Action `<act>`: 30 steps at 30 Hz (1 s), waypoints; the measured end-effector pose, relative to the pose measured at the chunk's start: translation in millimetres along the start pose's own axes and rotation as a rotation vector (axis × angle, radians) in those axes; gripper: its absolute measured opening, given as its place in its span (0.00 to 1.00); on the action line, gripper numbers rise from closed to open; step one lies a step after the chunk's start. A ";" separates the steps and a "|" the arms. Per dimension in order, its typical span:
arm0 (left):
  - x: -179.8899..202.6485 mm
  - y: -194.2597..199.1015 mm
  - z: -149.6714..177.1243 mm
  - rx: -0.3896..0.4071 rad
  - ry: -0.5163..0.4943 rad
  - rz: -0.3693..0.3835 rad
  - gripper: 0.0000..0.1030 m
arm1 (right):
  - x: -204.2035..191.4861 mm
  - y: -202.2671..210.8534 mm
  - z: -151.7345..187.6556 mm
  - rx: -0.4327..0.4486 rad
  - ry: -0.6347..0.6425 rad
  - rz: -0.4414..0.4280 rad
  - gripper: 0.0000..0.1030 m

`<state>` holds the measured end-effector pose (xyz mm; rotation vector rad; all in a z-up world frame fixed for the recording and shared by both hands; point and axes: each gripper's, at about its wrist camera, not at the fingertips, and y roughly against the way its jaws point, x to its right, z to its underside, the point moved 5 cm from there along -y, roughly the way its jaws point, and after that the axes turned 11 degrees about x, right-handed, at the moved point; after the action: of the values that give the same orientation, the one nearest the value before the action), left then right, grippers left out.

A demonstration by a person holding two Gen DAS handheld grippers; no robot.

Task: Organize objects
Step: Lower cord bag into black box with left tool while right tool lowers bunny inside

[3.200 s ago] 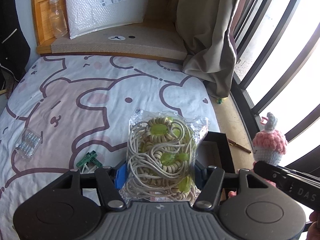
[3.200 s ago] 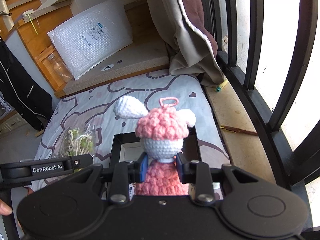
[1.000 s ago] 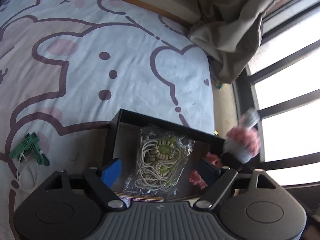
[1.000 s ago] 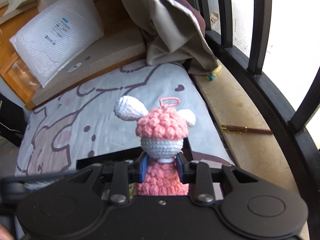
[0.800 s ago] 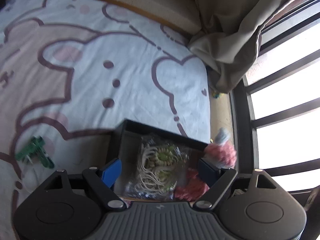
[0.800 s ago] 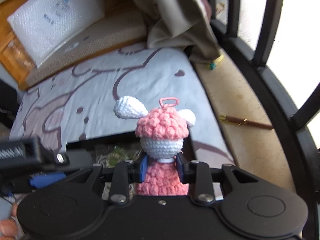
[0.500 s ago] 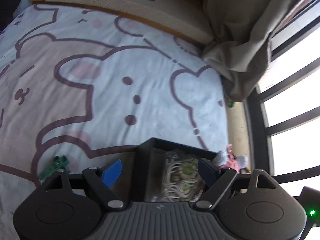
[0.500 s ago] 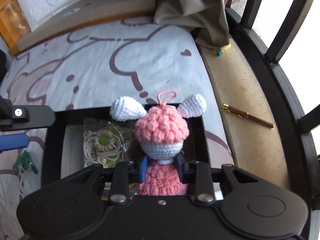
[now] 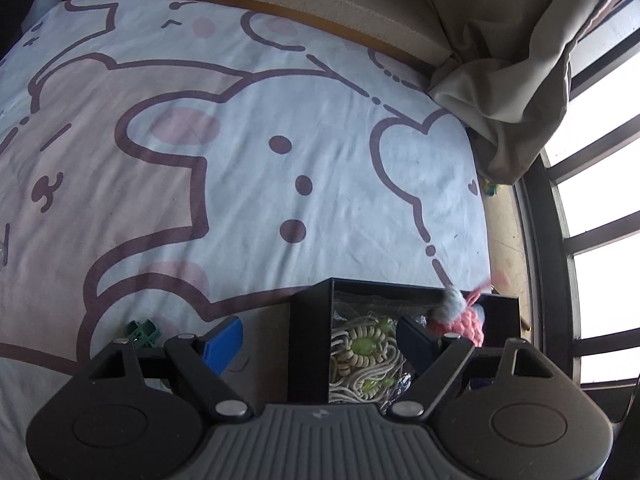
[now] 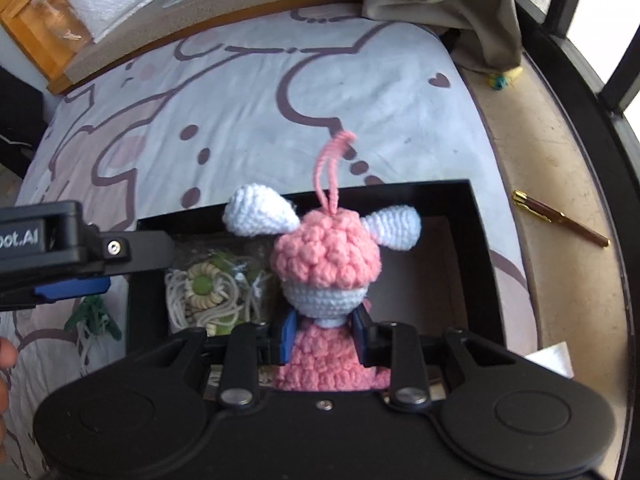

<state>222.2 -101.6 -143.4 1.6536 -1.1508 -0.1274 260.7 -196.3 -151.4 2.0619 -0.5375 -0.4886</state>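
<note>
While left tongs gape, right tongs clamp crochet doll over box.

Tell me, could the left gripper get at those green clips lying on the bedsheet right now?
Probably yes: the left gripper is open and empty, and the green clips lie uncovered on the bedsheet, beside the black box.

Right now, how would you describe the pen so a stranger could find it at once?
Start at the bed with the bear-print sheet, then look to the beige ledge between it and the window bars. The pen lies there alone, beyond the black box: slim, dark brown, with gold ends.
</note>
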 end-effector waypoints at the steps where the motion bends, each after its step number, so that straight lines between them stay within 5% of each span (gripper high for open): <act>1: 1.1 -1.2 1.0 -0.005 -0.008 0.001 0.81 | 2.1 -1.3 -0.1 -0.005 0.004 0.017 0.29; 6: 5.0 -7.1 6.5 -0.030 -0.046 -0.005 0.81 | 9.5 -3.0 -2.0 0.021 0.188 0.219 0.29; 10: 6.8 -8.9 7.6 -0.034 -0.060 -0.006 0.81 | 19.5 -4.1 -2.3 0.008 0.147 0.212 0.47; 15: 10.5 -10.2 9.0 -0.033 -0.084 -0.008 0.80 | 32.2 8.2 -9.6 0.022 0.026 0.139 0.45; 18: 10.5 -12.4 10.5 -0.041 -0.087 -0.017 0.80 | 32.9 18.4 -14.8 0.050 0.004 0.115 0.31; 25: 9.2 -17.8 13.2 -0.058 -0.103 -0.038 0.80 | 32.6 33.4 -23.7 0.083 -0.016 0.077 0.31; 30: 8.8 -18.9 13.5 -0.061 -0.105 -0.041 0.80 | 27.2 42.7 -27.0 0.086 -0.106 -0.114 0.15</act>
<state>230.4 -118.0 -160.2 1.6328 -1.1810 -0.2751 289.7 -213.3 -104.9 2.1659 -0.5130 -0.6546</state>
